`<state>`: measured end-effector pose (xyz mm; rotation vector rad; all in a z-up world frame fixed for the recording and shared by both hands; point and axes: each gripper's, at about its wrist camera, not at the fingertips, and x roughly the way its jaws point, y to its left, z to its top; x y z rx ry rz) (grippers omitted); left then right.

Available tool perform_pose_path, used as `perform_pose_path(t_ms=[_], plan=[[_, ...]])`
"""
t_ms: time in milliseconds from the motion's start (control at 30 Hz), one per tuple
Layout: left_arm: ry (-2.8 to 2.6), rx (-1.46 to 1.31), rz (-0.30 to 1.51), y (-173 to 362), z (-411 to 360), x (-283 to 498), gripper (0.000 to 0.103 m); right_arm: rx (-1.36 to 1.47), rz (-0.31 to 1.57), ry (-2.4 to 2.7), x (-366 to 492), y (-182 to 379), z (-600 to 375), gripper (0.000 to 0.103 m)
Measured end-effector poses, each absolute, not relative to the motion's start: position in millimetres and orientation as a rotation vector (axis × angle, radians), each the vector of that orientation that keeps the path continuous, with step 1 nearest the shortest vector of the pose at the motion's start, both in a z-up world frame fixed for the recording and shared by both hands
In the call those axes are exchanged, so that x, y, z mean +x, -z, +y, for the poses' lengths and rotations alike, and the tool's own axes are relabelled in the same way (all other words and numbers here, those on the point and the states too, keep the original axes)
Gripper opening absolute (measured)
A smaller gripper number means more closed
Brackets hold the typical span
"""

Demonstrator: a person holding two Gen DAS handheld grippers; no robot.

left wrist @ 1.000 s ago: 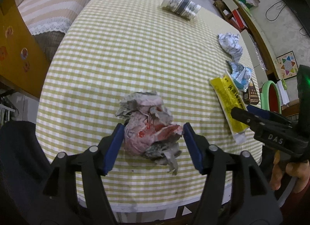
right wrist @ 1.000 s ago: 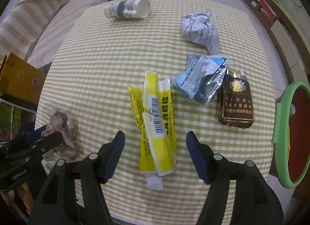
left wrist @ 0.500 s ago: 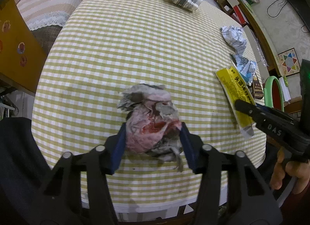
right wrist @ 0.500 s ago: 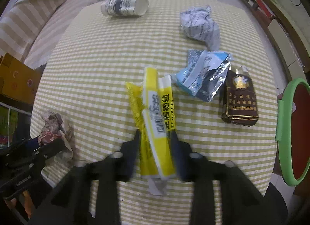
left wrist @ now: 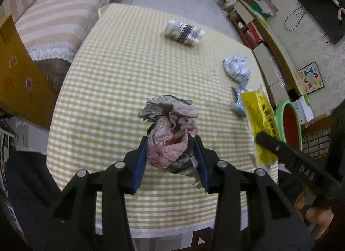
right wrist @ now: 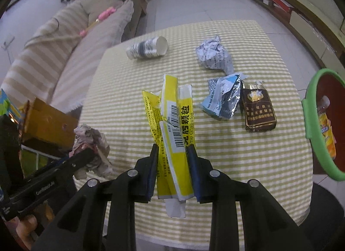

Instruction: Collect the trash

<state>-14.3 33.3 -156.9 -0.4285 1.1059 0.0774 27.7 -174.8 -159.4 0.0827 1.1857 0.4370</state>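
Both grippers loaded: left gripper (left wrist: 171, 153) closing on crumpled wad (left wrist: 170, 134); right gripper (right wrist: 172, 164) clamps yellow sachets (right wrist: 172, 121), ends hidden.

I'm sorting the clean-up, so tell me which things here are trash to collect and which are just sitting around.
Job: crumpled pink paper in the left gripper; yellow sachets in the right gripper; paper cup; white wad; foil packet; cigarette pack; green-rimmed bin.

Lying about: sofa; cardboard box.

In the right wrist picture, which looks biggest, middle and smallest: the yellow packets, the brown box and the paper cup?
1. yellow packets, but they sit nearest the camera, which makes them look bigger.
2. and 3. brown box and paper cup look about alike; the cup lies farther away, so I cannot rank them.
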Motion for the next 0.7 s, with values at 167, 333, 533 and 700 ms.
perform_pose_path(t_ms=[167, 333, 533, 700], plan=[[-0.061, -0.432, 1.075, 140.9, 32.1, -12.3, 0.040, 0.121, 1.159, -0.441, 22.7, 142.5, -181.0, 0.027], [-0.029, -0.426, 1.045, 125.7, 22.5, -7.1, 0.040, 0.142, 1.113, -0.431, 22.9, 124.9, -192.0, 0.027], [0.001, -0.406, 1.033, 117.6, 8.7, -2.3, 0.040, 0.158, 1.082, -0.407, 22.9, 113.5, -208.5, 0.027], [0.023, -0.383, 1.031, 115.8, -1.7, 2.4, 0.040, 0.182, 1.078, -0.367, 23.2, 114.3, -226.2, 0.027]])
